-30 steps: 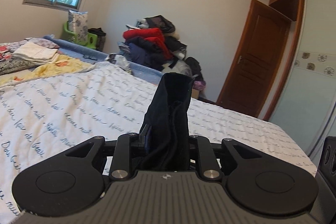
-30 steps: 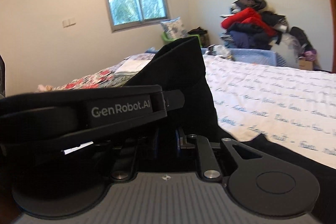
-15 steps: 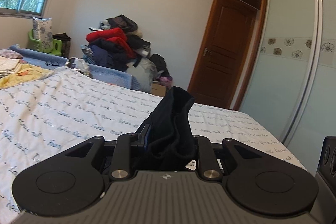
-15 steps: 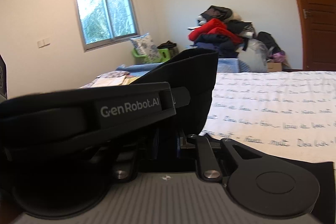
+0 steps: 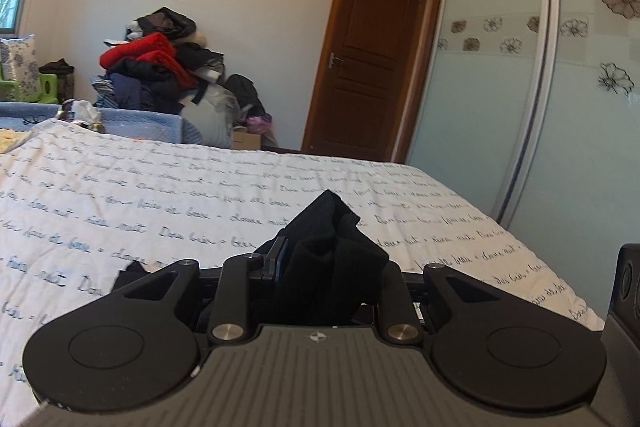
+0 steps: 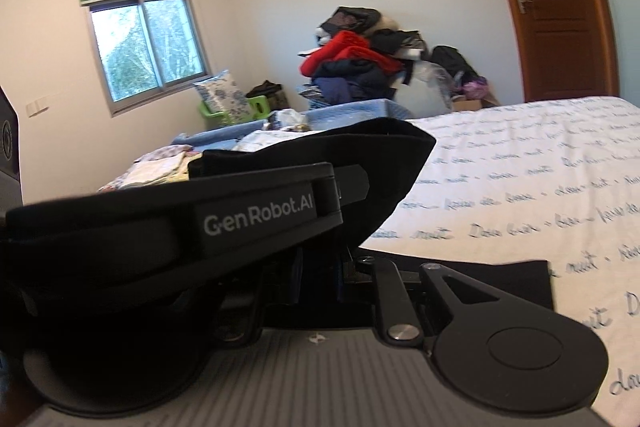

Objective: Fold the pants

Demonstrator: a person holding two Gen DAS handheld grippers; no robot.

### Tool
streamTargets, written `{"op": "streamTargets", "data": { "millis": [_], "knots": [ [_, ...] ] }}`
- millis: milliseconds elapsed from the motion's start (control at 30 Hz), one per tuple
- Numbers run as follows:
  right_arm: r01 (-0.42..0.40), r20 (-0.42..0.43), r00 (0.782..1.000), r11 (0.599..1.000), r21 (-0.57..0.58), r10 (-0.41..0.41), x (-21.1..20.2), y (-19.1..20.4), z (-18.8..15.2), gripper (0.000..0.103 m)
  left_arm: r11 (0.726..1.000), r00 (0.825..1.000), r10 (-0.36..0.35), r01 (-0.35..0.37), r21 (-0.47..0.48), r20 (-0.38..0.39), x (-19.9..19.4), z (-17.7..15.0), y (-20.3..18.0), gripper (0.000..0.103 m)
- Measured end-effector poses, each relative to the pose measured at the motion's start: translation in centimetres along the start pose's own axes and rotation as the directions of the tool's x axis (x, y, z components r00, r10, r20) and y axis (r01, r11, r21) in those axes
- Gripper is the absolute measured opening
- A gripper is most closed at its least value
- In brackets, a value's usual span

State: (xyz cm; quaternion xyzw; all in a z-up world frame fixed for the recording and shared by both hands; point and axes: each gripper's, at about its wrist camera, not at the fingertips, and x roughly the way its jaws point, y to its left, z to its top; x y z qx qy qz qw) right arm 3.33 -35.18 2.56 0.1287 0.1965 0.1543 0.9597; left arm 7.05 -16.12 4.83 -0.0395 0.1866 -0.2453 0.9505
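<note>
Fingers of the left gripper [image 5: 320,267] are clamped on a bunched fold of the black pants [image 5: 328,267], which rises in a crumpled peak between them and hides most of both fingers; only a blue-edged pad shows on the left side. On the right gripper [image 6: 320,279] the fingers are likewise pinched together on the pants [image 6: 376,167], whose smooth dark cloth arches up and over toward the left of that view.

A flat black panel of the same cloth lies on the bedspread [image 6: 520,195] just beyond the right gripper. A black strap [image 6: 168,227] crosses the right wrist view and blocks its lower left, including one finger. It reads "GenRobot.AI" in grey letters.

Cursive blue script runs in rows over the white bedspread, too loose to read. Farther off stand a heap of clothes [image 5: 160,67], a wooden door [image 5: 368,59] and a frosted sliding wardrobe [image 5: 500,67].
</note>
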Motion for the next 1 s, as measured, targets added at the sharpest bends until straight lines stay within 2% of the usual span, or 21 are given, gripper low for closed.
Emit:
{"op": "streamTargets", "data": {
  "millis": [333, 567, 800, 1000],
  "knots": [
    [0.047, 0.000, 0.999, 0.997, 0.066, -0.048, -0.4, -5.2, -1.3, 0.016, 0.996, 0.996, -0.074, 0.076, 0.037, -0.052, 3.9, -2.1, -3.2, 0.027],
    [0.057, -0.020, 0.998, 0.989, 0.134, -0.055, -0.2, -8.3, -2.7, 0.016, 0.995, 0.991, -0.091, 0.095, 0.040, -0.102, 6.1, -3.5, -4.3, 0.027],
    [0.063, -0.028, 0.998, 0.986, 0.154, -0.059, -0.2, -9.6, -3.3, 0.016, 0.993, 0.987, -0.103, 0.109, 0.041, -0.122, 7.0, -3.9, -4.4, 0.027],
    [0.094, -0.091, 0.993, 0.980, 0.176, -0.079, -0.2, -10.1, -3.9, 0.017, 0.989, 0.972, -0.138, 0.144, 0.023, -0.189, 8.0, -5.0, -4.4, 0.029]
  ]
}}
